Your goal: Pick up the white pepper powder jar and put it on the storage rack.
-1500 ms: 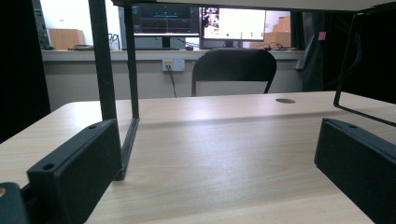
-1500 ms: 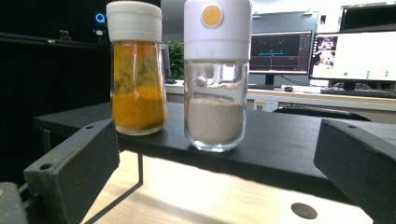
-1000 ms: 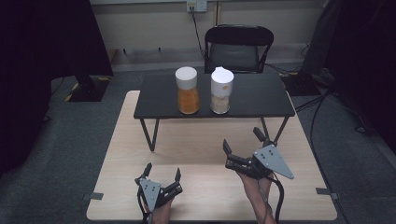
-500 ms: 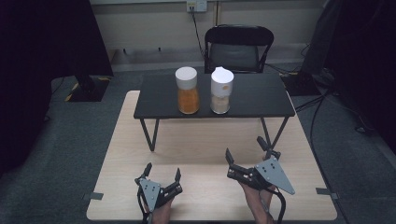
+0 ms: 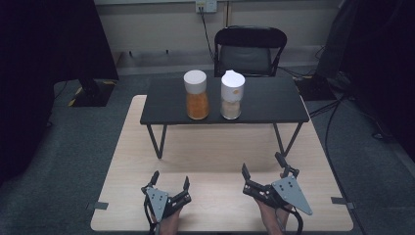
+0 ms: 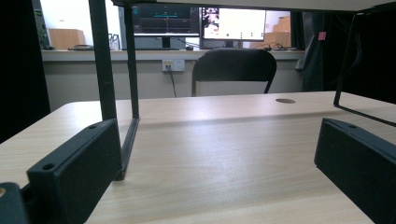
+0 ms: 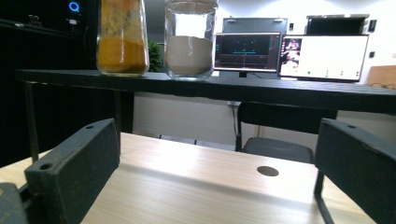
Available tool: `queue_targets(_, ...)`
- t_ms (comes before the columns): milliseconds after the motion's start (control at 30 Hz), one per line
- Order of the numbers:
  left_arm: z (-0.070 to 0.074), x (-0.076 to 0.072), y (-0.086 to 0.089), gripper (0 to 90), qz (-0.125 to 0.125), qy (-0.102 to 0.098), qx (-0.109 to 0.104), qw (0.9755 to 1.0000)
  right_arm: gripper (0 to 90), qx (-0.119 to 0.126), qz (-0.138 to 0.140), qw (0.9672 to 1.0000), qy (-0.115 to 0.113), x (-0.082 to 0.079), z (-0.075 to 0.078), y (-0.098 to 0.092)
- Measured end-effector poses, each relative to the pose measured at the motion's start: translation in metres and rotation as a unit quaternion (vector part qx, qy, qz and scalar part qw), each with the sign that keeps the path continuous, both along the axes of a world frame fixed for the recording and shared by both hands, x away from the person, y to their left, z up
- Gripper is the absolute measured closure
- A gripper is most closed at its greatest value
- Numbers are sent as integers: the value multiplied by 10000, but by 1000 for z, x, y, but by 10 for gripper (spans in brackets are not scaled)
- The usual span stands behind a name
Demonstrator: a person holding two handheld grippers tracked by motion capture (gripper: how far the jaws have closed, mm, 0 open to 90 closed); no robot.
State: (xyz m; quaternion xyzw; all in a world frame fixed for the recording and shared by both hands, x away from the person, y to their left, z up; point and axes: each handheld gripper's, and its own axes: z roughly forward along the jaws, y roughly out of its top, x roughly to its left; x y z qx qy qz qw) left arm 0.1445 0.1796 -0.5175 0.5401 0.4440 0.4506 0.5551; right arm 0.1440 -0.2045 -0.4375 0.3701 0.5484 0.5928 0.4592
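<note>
High view, lower frame: left claw (image 5: 170, 182) at bottom left of centre, released, jaws spread, nothing between them, held over the light wooden worktop (image 5: 220, 147). Right claw (image 5: 264, 171) at bottom right of centre, likewise released, jaws wide apart and gripping nothing; grey three-cornered plate on top. Both are well apart from the jars.

Centre frame: low black table (image 5: 264, 100) standing on the wooden worktop. On it, two jars side by side, close together: jar of orange contents (image 5: 196, 95) with flat white lid, at left; jar of pale beige contents (image 5: 231, 95) with white spouted lid, at right.

Upper frame: black folding chair (image 5: 250, 51) behind the worktop, wall socket above it.

Left gripper view: both black jaws at the lower corners, bare wood between; black table legs at upper left.

Right gripper view: both jars at upper left, on the black table's edge; monitors (image 7: 289, 53) at upper right.
</note>
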Motion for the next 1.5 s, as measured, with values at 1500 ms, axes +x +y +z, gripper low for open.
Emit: queue_targets(1500, 0, 0, 0, 3, -1, 1, 0, 10000, 0, -12, -290, 9986, 443, -6, -76, 5)
